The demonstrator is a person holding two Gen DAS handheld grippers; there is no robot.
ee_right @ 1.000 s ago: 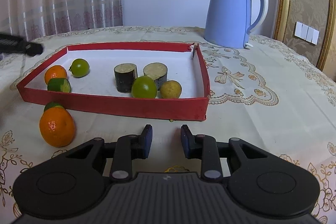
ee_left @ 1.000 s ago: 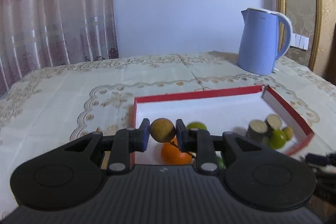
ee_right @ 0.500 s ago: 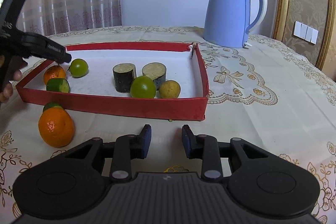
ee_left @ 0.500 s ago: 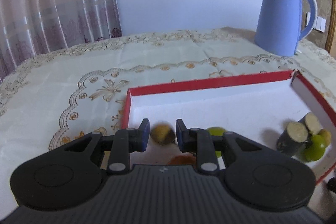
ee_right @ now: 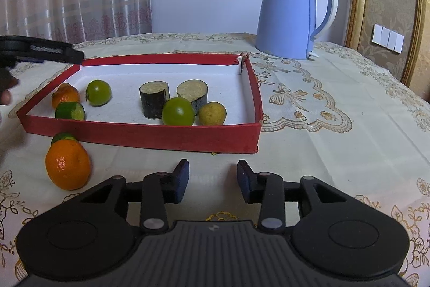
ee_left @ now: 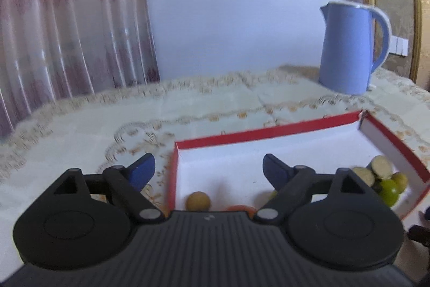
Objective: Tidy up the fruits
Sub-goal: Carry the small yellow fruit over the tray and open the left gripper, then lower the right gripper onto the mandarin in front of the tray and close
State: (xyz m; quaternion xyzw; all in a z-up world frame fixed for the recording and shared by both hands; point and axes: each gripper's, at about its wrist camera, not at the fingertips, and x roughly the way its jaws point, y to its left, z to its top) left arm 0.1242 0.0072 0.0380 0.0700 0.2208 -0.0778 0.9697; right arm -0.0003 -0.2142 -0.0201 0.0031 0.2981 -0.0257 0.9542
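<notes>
Presently L gripper point(ee_left: 208, 170) points slightly down over red tray point(ee_left: 268, 133), jaws just opened wide, empty; brown fruit point(ee_left: 198, 201) lies below between them. R gripper point(ee_right: 212, 178) partly open, empty. Orange point(ee_left: 240, 207) mostly hidden by L body; view blurred.

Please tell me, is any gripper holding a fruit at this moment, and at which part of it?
Nothing is held. The left gripper has just opened wide; the brown fruit lies free in the red tray. The right gripper is empty too.

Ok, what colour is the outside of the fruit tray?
Red outside, white inside; the tray shows best in the right wrist view.
</notes>
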